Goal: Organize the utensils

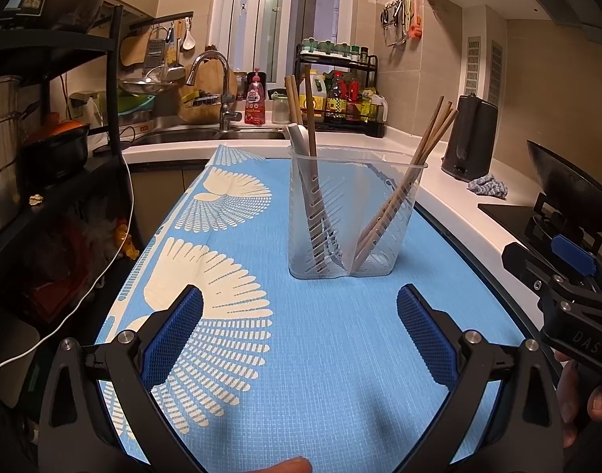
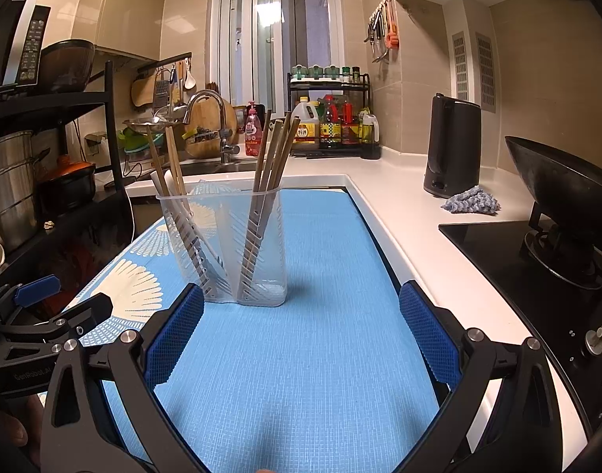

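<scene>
A clear plastic utensil holder (image 1: 395, 181) with two compartments stands upright on the blue patterned mat (image 1: 320, 354). Its left compartment holds wooden chopsticks (image 1: 309, 118) and a white spoon (image 1: 301, 136). Its right compartment holds several wooden chopsticks (image 1: 431, 134). My left gripper (image 1: 300, 307) is open and empty, in front of the holder. My right gripper (image 2: 301, 307) is open and empty, just short of the holder (image 2: 277, 213), which also shows both chopstick bundles (image 2: 275, 149). Each gripper shows at the edge of the other's view.
A white counter (image 2: 403, 213) runs along the right with a black kettle (image 2: 452, 146), a grey cloth (image 2: 472, 201) and a wok on the hob (image 2: 557, 189). A sink with tap (image 2: 218, 126) and a spice rack (image 2: 332, 118) stand behind. A black shelf (image 1: 48, 126) is at the left.
</scene>
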The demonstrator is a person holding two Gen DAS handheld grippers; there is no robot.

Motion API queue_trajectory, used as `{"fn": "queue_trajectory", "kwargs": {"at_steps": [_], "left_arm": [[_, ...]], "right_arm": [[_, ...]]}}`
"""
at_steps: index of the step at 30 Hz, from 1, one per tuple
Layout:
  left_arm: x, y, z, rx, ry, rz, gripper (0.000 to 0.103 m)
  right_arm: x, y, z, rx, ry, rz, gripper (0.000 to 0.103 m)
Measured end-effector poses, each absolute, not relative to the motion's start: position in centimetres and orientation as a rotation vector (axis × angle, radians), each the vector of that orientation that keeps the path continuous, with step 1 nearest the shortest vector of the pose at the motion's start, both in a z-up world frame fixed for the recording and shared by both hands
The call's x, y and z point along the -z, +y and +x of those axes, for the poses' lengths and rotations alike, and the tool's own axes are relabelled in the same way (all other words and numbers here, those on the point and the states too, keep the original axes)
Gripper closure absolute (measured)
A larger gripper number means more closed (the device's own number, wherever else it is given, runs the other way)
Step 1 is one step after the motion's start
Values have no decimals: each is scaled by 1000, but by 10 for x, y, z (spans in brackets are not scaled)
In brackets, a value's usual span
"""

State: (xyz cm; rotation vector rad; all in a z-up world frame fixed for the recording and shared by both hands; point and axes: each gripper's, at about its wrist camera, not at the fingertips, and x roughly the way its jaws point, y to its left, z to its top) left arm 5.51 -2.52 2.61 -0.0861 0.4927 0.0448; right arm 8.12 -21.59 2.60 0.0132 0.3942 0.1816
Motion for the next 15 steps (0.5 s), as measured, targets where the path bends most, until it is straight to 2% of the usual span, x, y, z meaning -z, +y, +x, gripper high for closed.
{"fn": "queue_trajectory", "kwargs": {"at_steps": [15], "left_arm": [[-25,-25,55,-54,485,-87,7]], "right_arm": [[-27,-216,81,-183,395,10,5]]}}
